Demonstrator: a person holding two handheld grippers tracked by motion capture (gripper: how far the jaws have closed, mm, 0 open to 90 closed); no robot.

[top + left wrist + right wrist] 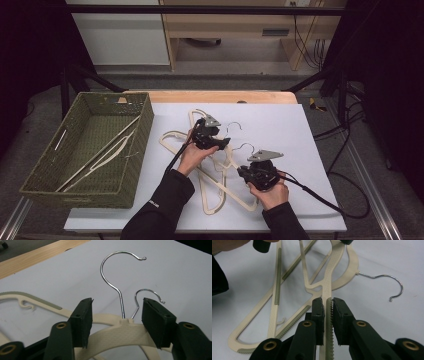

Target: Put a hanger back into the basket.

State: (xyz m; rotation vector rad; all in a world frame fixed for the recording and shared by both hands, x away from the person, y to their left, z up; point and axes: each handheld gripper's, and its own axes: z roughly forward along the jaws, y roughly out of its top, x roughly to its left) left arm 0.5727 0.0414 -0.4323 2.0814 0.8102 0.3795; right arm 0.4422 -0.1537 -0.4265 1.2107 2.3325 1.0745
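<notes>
My right gripper, nearest me, pinches one arm of the top hanger, pads pressed on its ribbed edge; that arm's long axis runs straight away from my fingers toward the neck. Beyond it, my left gripper straddles the same hanger's neck, pads spread either side and not yet touching, hook rising between them; the left hand is thus the nearer to the hook. More hangers lie crossed beneath on the white sheet. Farther left of the pile stands the woven basket, hangers already inside.
</notes>
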